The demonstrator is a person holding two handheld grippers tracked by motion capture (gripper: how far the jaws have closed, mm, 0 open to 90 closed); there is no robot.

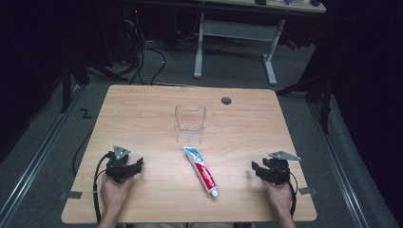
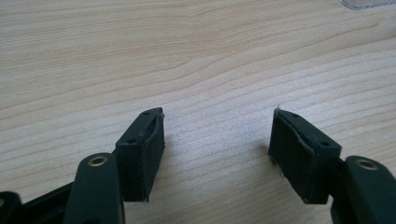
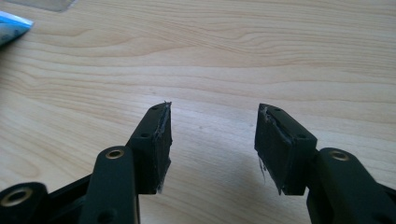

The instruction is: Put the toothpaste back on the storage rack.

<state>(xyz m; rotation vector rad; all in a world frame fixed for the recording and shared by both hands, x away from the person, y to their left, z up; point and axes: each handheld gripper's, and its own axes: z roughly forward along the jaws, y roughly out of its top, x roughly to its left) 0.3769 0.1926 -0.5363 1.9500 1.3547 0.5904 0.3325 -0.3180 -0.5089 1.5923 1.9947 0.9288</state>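
Observation:
A toothpaste tube (image 1: 201, 171), white with red and blue print, lies flat near the table's front middle, its cap toward the front edge. Its blue end (image 3: 11, 28) shows at the upper left of the right gripper view. Behind the tube stands a clear plastic bin (image 1: 190, 123), upright and with nothing in it. My left gripper (image 1: 127, 164) rests low over the wood at the front left, jaws apart with only bare table between them (image 2: 218, 140). My right gripper (image 1: 266, 167) sits at the front right, also open over bare wood (image 3: 212, 140). Both are well apart from the tube.
The wooden table (image 1: 142, 109) has a round cable hole (image 1: 226, 100) near its back edge. Beyond it stand a white desk frame (image 1: 235, 33) and loose cables on the dark floor. A corner of the clear bin (image 2: 366, 3) peeks into the left gripper view.

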